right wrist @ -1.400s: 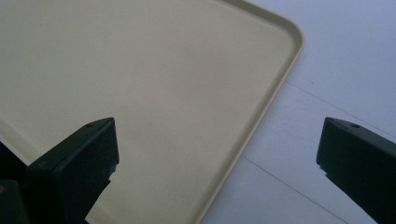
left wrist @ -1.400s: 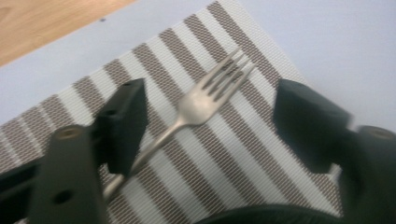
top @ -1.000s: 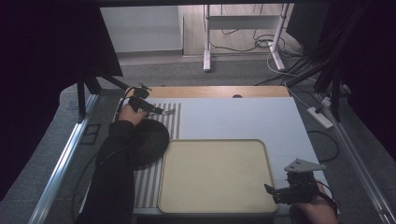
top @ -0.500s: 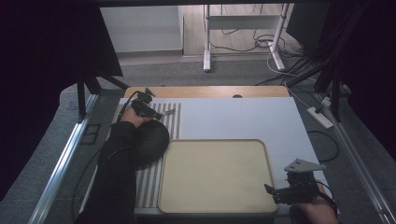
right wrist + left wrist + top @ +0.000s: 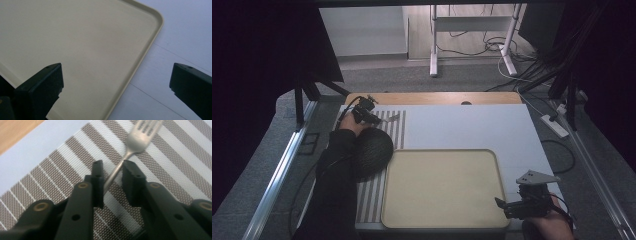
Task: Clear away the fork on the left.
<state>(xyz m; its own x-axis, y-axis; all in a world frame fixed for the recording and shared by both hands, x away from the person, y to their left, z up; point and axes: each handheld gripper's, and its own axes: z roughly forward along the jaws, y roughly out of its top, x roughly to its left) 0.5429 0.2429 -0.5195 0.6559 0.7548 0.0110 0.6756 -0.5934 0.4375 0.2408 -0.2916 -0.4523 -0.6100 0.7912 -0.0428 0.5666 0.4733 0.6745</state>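
Note:
A metal fork [image 5: 137, 140] lies on a brown-and-white striped placemat [image 5: 62, 170], with its tines pointing away from my left gripper. In the high view the fork [image 5: 392, 119] is at the mat's far end. My left gripper [image 5: 111, 166] [image 5: 377, 119] is low over the mat, and its jaws have just been closing. The fork's handle runs slantwise between them, with a narrow gap still showing beside it. My right gripper [image 5: 117, 65] [image 5: 504, 207] stands wide open over the near right corner of a beige tray [image 5: 147, 47] [image 5: 442, 152], holding nothing.
A dark round textured object [image 5: 372, 150] sits on the placemat [image 5: 372, 195] beside the left forearm, just left of the tray. The pale table surface [image 5: 472, 125] stretches beyond the tray. Stand legs and cables lie on the floor behind the table.
The left gripper has edged slightly along the mat toward the fork. The right gripper and the tray have not moved.

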